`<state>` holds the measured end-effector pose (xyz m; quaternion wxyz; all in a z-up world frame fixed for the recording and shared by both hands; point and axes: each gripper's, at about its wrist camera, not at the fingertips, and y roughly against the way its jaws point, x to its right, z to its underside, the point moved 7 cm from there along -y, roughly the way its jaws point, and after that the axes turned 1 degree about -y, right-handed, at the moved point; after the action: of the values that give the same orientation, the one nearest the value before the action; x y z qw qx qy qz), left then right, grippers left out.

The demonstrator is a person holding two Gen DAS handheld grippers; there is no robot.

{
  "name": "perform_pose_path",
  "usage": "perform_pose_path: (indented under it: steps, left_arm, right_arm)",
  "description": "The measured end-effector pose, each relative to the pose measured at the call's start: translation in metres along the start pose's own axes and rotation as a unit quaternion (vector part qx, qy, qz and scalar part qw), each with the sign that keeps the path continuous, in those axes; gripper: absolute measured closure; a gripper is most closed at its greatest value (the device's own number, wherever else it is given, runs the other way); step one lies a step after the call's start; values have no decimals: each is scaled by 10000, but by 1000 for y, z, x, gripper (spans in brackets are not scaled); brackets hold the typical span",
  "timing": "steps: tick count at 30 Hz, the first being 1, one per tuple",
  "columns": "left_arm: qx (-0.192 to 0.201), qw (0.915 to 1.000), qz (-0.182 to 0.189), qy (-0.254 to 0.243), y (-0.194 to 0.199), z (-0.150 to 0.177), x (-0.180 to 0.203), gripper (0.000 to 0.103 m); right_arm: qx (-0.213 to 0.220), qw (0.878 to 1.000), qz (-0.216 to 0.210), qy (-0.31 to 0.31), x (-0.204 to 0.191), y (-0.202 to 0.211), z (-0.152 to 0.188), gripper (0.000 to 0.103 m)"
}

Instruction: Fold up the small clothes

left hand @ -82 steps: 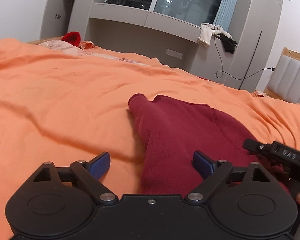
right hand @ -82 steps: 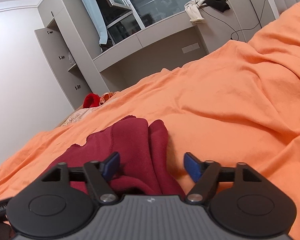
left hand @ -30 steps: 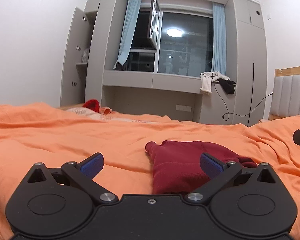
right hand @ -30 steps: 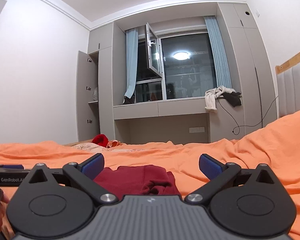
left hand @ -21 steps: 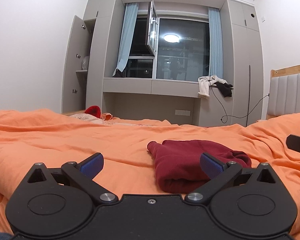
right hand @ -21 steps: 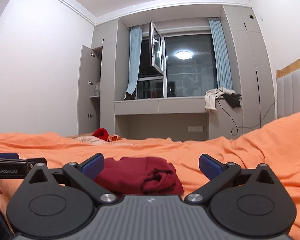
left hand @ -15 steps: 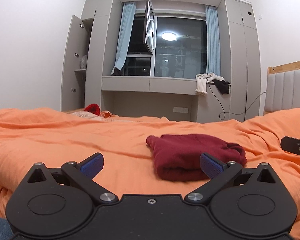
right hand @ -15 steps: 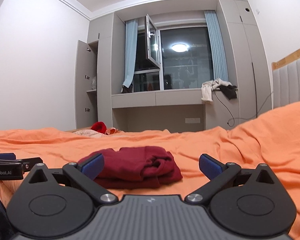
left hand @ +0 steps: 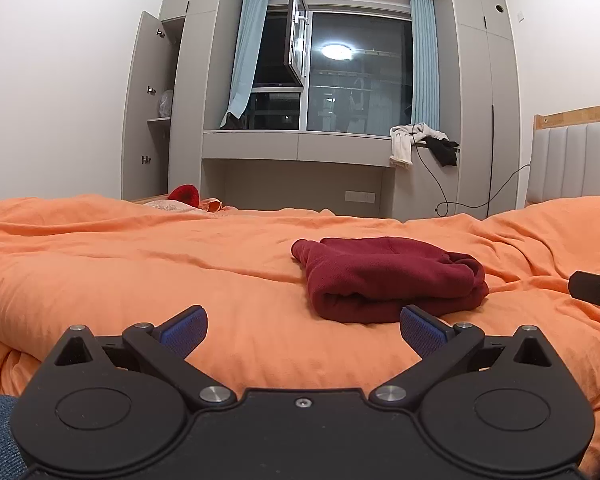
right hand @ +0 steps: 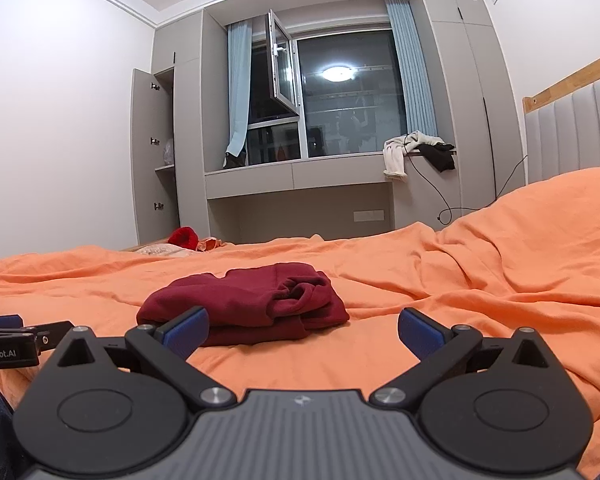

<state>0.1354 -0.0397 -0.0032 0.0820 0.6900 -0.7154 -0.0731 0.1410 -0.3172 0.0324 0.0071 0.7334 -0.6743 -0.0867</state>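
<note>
Though far from neat, looks done w/ this one: on orange duvet (left hand: pixel 140 264), dark red garment (left hand: pixel 388 276) folded into compact stack. Left gripper (left hand: pixel 302 326) & right gripper (right hand: pixel 302 326): wide apart, empty, short of it.

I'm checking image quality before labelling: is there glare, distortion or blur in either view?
Left wrist view: the ceiling lamp's reflection glares in the window; fisheye bends the walls; the folded maroon garment is sharp. Right wrist view: same reflection, black vignette in the corners, garment evenly lit with a soft shadow.
</note>
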Motion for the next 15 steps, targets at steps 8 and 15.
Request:
perform_pose_path:
  steps: [8, 15]
  left_arm:
    - [-36, 10000, -11, -74, -2, 1, 3, 1]
    - [-37, 10000, -12, -78, -2, 1, 4, 1]
  right_arm:
    - [-24, 10000, -1, -4, -1, 1, 1, 0]
    - [-26, 10000, 0, 0, -1, 1, 1, 0]
